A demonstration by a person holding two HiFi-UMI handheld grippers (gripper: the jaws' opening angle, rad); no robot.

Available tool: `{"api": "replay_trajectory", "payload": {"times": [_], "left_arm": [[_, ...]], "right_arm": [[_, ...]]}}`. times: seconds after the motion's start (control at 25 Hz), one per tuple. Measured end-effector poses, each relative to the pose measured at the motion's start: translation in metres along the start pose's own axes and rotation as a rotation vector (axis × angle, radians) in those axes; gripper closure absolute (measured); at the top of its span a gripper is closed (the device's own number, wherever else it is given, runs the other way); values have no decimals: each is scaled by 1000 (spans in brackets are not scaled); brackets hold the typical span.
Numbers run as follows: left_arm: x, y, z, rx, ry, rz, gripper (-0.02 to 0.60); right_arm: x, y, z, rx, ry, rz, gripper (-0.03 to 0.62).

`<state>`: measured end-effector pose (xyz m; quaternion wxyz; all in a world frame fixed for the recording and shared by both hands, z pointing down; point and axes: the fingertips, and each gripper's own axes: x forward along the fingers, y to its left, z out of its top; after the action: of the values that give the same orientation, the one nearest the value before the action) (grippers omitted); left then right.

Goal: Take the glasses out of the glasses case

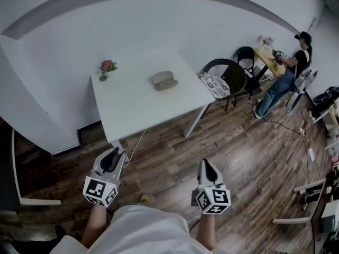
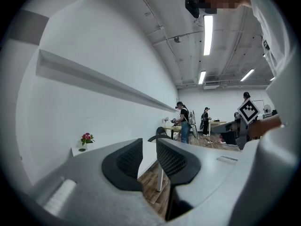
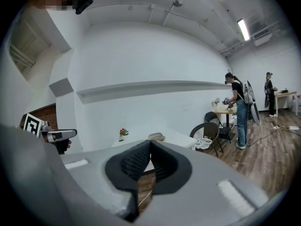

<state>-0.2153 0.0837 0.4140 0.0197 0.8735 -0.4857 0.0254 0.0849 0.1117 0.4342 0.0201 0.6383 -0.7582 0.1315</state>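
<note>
— Grippers first: how do they stand?

— Left gripper (image 1: 111, 156), held low over the wooden floor (image 1: 238, 142) short of the table: jaws parted by a narrow gap, with only floor and table edge showing through it. Right gripper (image 1: 207, 169), level with it on the other side: jaws closed tip to tip on nothing.

— Do the two gripper views say the same?

— Yes. In the left gripper view the left gripper (image 2: 149, 147) shows two ribbed pads side by side, apart. In the right gripper view the right gripper (image 3: 150, 146) has its pads meeting at the tips.

— And the glasses case?

— Glasses case (image 1: 164, 80), grey-beige, lying flat on the white table (image 1: 137, 107) towards its far edge and well apart from both grippers. It also shows beyond the closed right jaws (image 3: 156, 136). It is too small to judge its lid.

— What else is on the table?

— Small pot of red flowers (image 1: 107, 67), at the far left corner, apart from the case.

— Beside the table?

— Black chair (image 1: 225, 81) with a patterned cushion, just off its right end. A person (image 1: 288, 70) stands at another desk further back.
</note>
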Motion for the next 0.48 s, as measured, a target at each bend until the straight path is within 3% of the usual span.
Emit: {"api": "replay_trajectory", "payload": {"times": [0.24, 0.48], "left_arm": [[30, 40, 3, -10, -10, -11, 494], [49, 50, -7, -21, -1, -19, 494]], "right_arm": [[41, 15, 6, -12, 10, -6, 591], [63, 12, 5, -16, 17, -10, 591]]}}
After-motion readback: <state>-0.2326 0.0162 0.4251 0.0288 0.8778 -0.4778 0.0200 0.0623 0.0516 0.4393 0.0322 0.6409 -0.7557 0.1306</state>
